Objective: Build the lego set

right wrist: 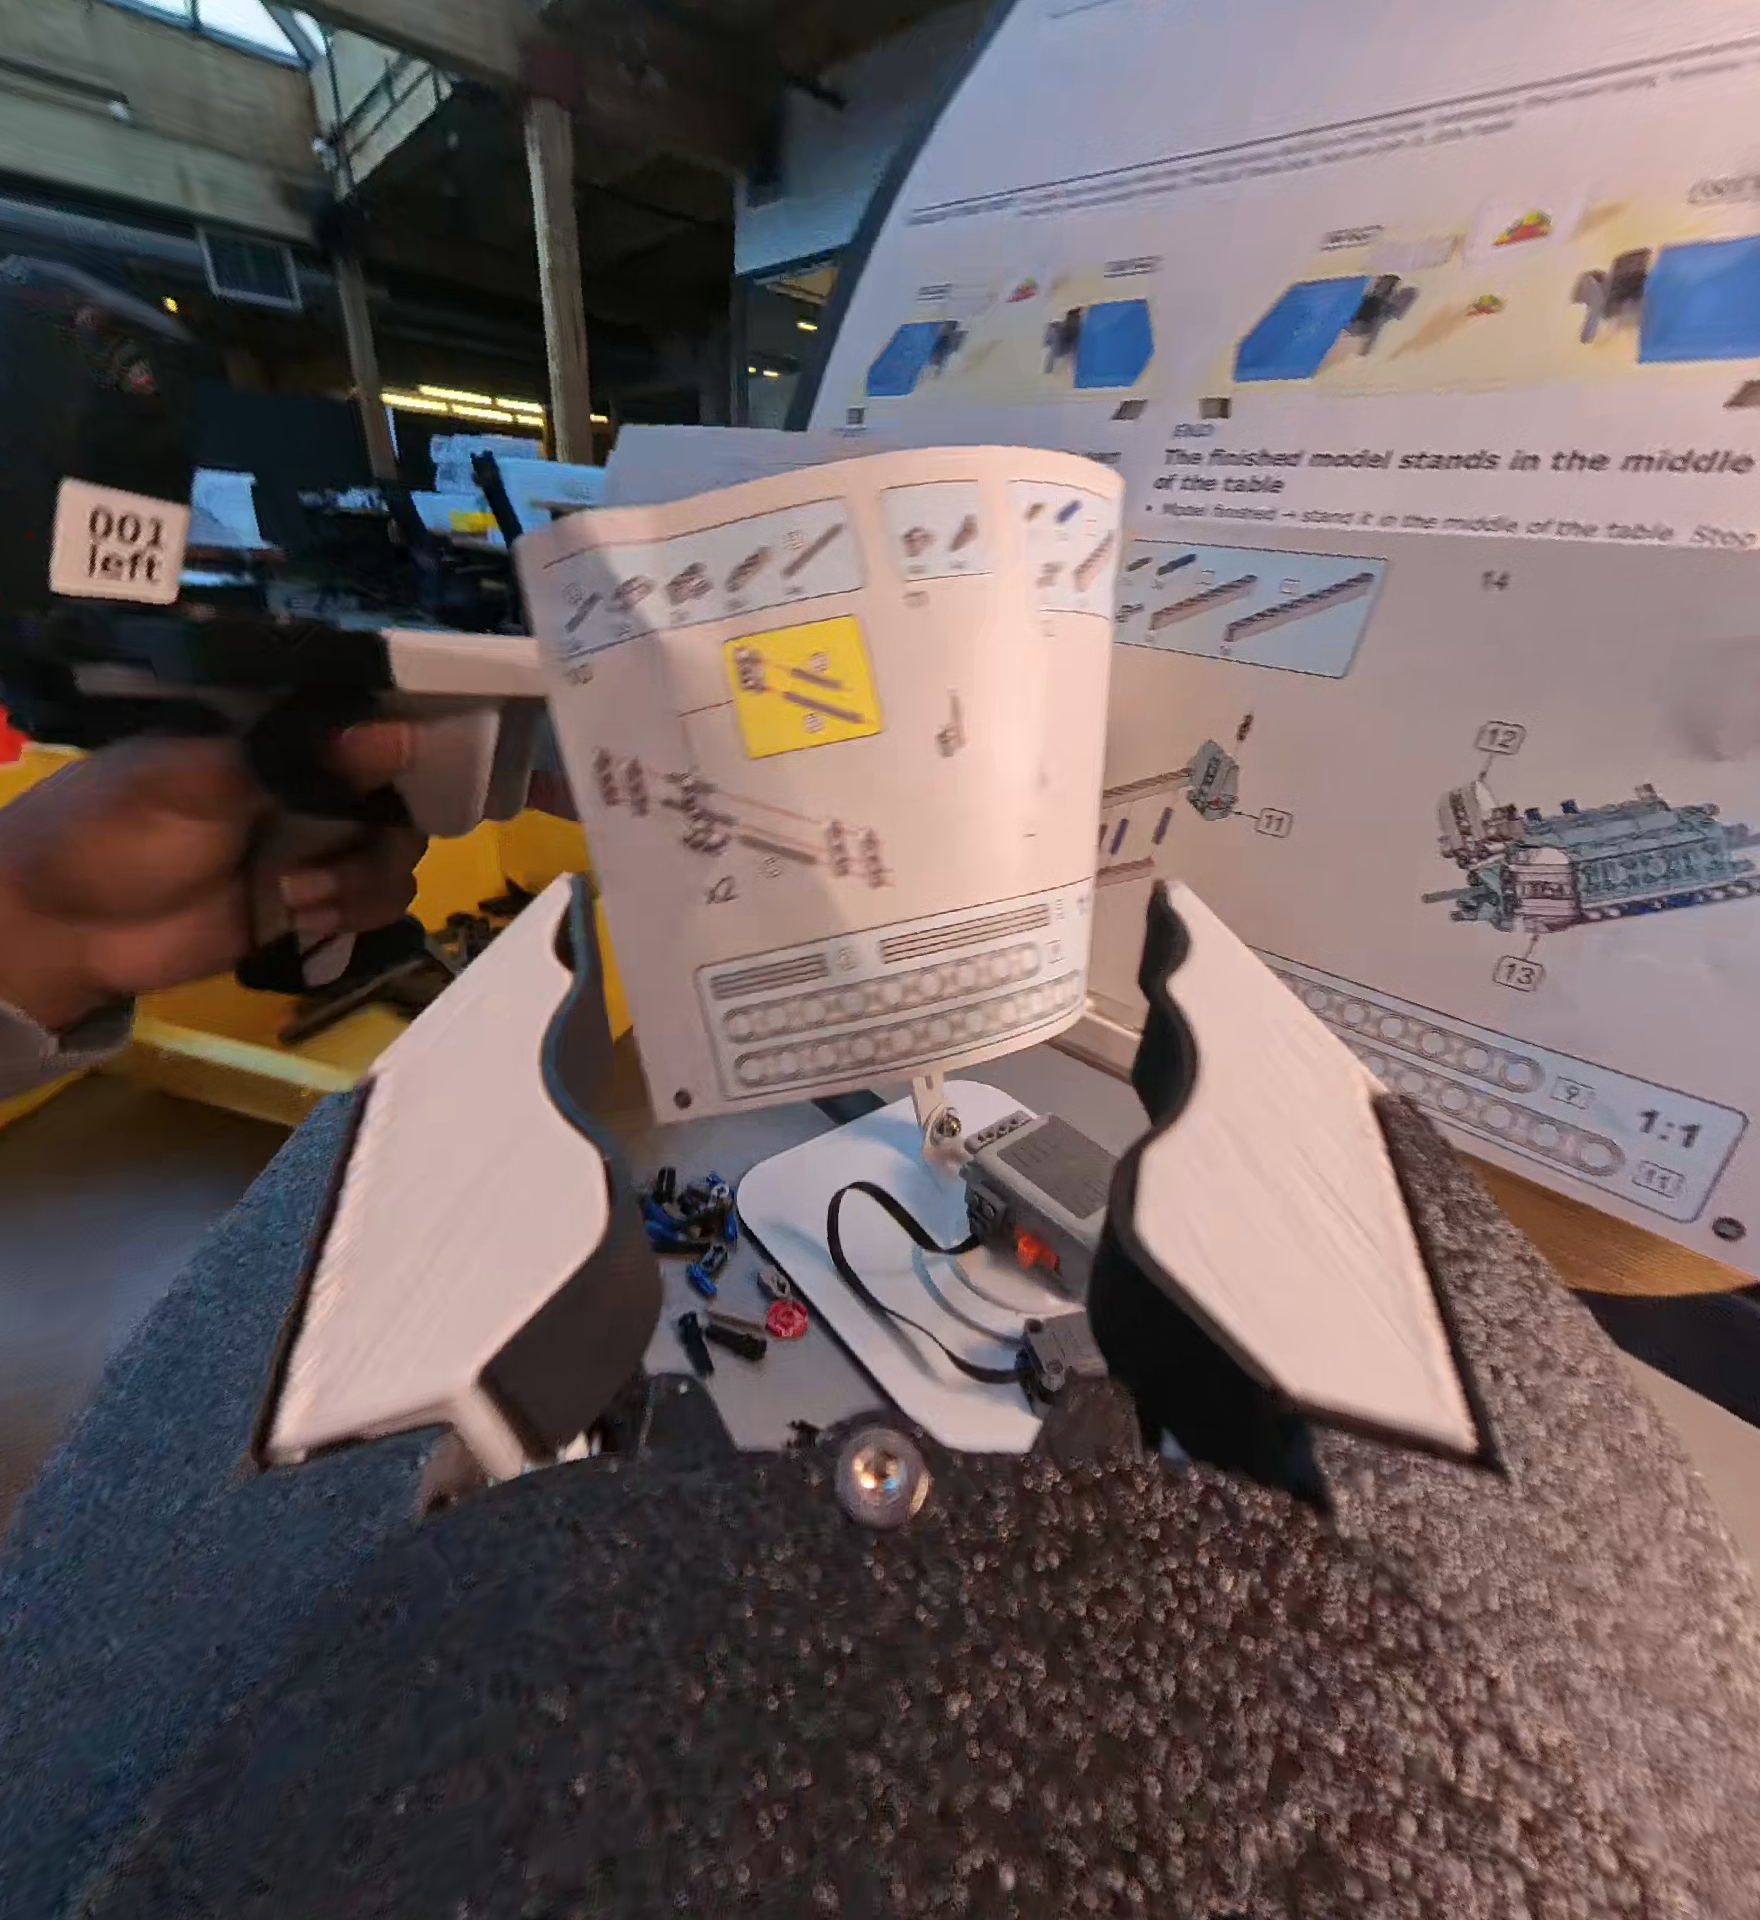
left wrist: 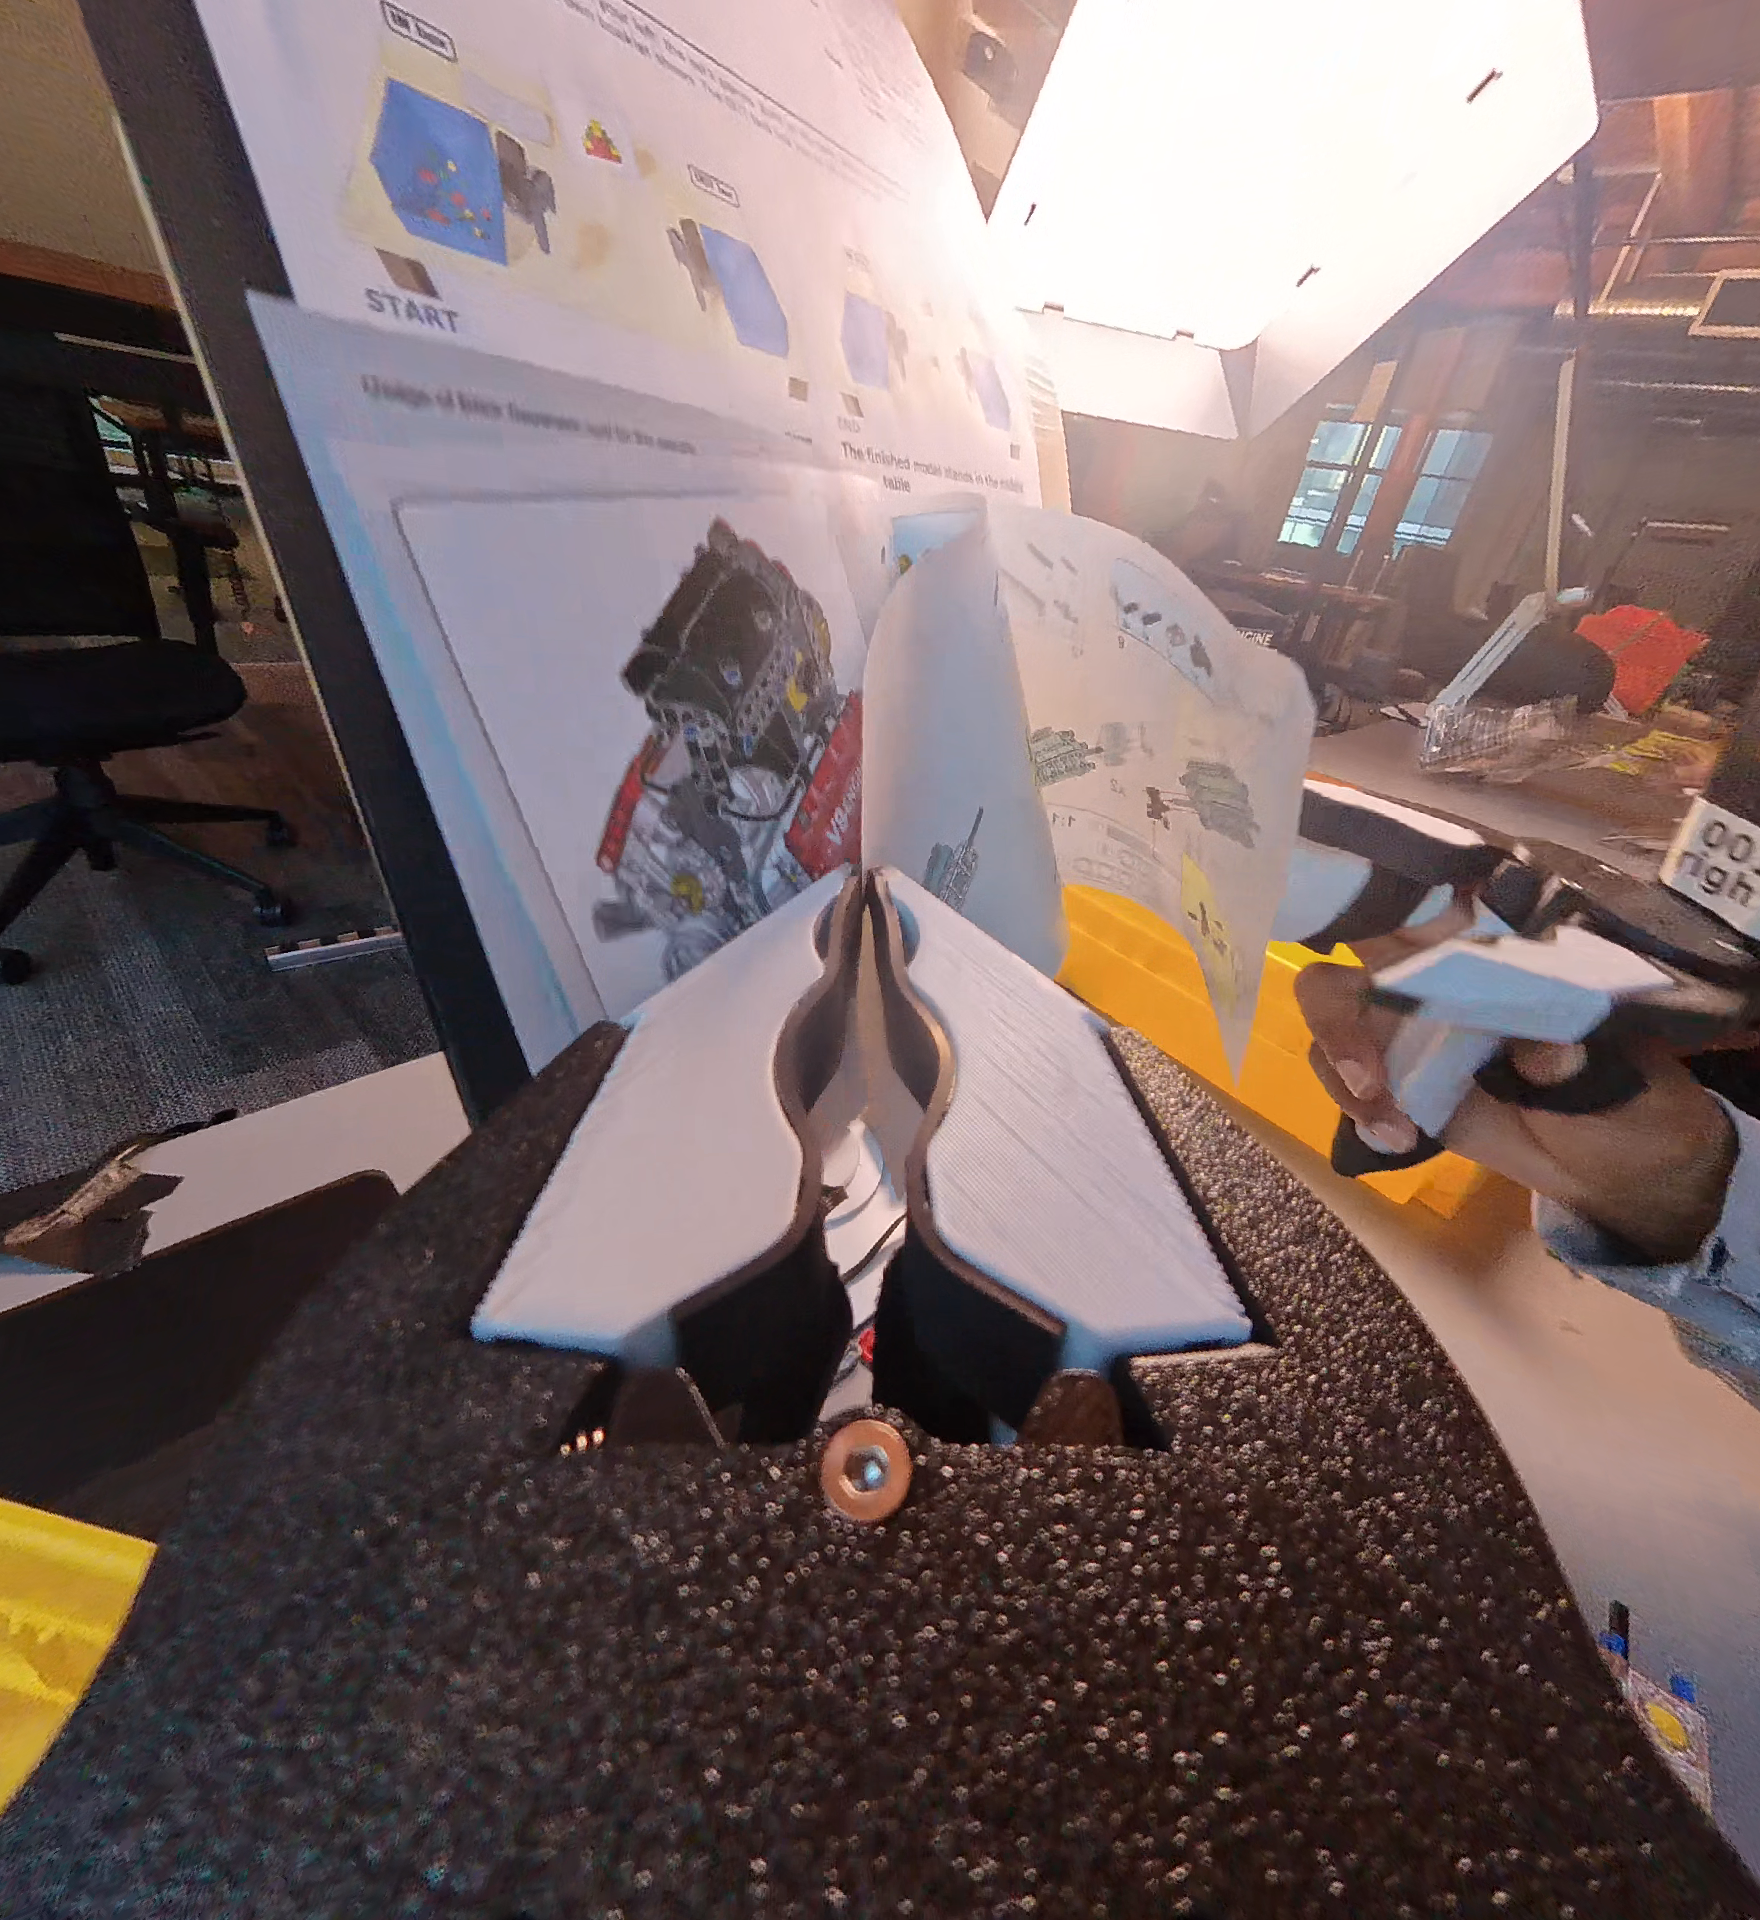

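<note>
My left gripper (left wrist: 868, 883) is shut on the edge of a loose page (left wrist: 1115, 727) of a brick-building instruction booklet. The page curls upward and to the right. In the right wrist view the same page (right wrist: 824, 790) bows in front of my right gripper (right wrist: 865, 899), which is open and empty, its fingers either side of the page's lower part. The left gripper (right wrist: 533, 675) shows there at the page's left edge, held by a hand. The right gripper (left wrist: 1354, 904) also shows at the right of the left wrist view. The rest of the booklet (right wrist: 1478, 883) stands open behind.
On the table below lie a white stand base (right wrist: 855, 1195), a grey battery box (right wrist: 1042, 1174) with a black cable, small blue and black pins (right wrist: 694, 1216) and a red piece (right wrist: 785, 1317). Yellow bins (right wrist: 232, 1039) (left wrist: 1136, 966) sit behind. A poster board (left wrist: 647, 260) stands at the back.
</note>
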